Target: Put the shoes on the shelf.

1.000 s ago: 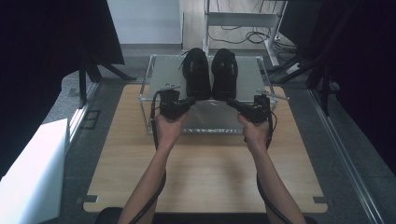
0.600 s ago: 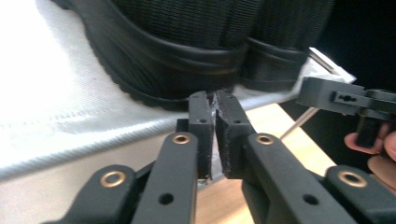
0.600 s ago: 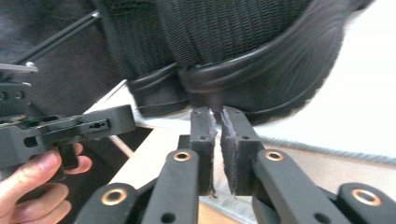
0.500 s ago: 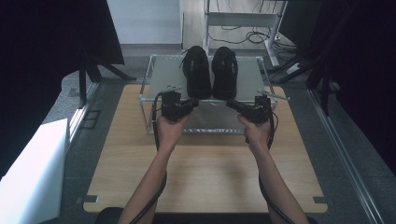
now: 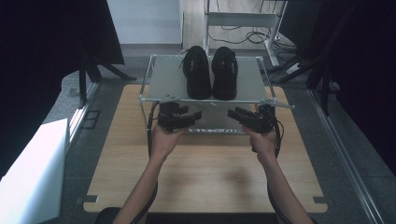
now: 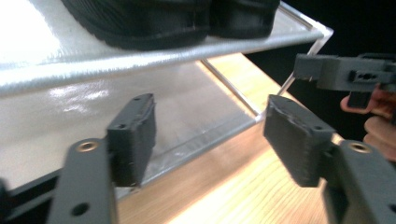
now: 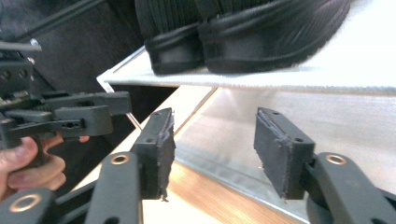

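Your forearms come in over the wooden table [image 5: 205, 186], one gripper in each hand, both held just in front of the rack's [image 5: 163, 84] near edge and pointing inward at each other. Your left gripper [image 5: 194, 115] has its jaws apart with nothing between them; they have just been opening. Your right gripper [image 5: 236, 113] is the same: jaws apart, empty, just opened wider. Neither touches the rack. Beyond them, the clear rack stands on the table's far half. On its top shelf the two black shoes [image 5: 211, 72] sit side by side, touching, toes toward you, near the shelf's middle. In the left gripper view the shoes' [image 6: 154, 23] soles rest on the shelf above your jaws.
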Motion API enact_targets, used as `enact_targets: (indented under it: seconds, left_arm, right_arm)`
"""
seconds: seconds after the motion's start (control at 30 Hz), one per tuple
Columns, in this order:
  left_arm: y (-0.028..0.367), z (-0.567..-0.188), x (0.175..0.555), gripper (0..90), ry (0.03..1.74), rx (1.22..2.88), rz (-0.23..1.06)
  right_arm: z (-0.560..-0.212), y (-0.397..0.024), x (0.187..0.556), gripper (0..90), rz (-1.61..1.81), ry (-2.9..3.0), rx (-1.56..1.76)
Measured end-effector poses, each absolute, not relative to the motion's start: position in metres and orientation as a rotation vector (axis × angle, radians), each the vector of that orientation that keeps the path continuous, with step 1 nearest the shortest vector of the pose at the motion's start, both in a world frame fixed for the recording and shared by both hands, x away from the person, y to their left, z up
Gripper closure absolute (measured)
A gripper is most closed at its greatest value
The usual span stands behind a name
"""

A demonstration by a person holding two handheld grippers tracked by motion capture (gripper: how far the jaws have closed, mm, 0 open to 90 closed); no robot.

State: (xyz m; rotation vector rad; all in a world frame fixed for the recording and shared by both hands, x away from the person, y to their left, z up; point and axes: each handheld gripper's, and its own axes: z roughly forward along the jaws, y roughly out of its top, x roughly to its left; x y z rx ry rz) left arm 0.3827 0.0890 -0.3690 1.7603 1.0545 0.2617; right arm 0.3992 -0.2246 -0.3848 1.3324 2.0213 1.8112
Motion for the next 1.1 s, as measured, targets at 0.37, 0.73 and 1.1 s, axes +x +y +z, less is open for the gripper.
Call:
enact_targets:
  seconds: [0.37, 0.73, 1.1]
  left_arm:
    - [0.094, -0.376, 0.363, 11.1, 1.053, 1.836, 0.334]
    - [0.099, -0.388, 0.343, 0.7, 1.056, 1.897, 0.41]
    - [0.111, -0.402, 0.321, 0.0, 1.028, 1.965, 0.51]
  right_arm:
    - [-0.392, -0.23, 0.376, 30.1, 1.667, 2.104, 1.211]
    - [-0.401, -0.234, 0.362, 15.0, 1.512, 2.185, 1.122]
    - [-0.413, -0.245, 0.346, 12.0, 1.418, 2.265, 1.062]
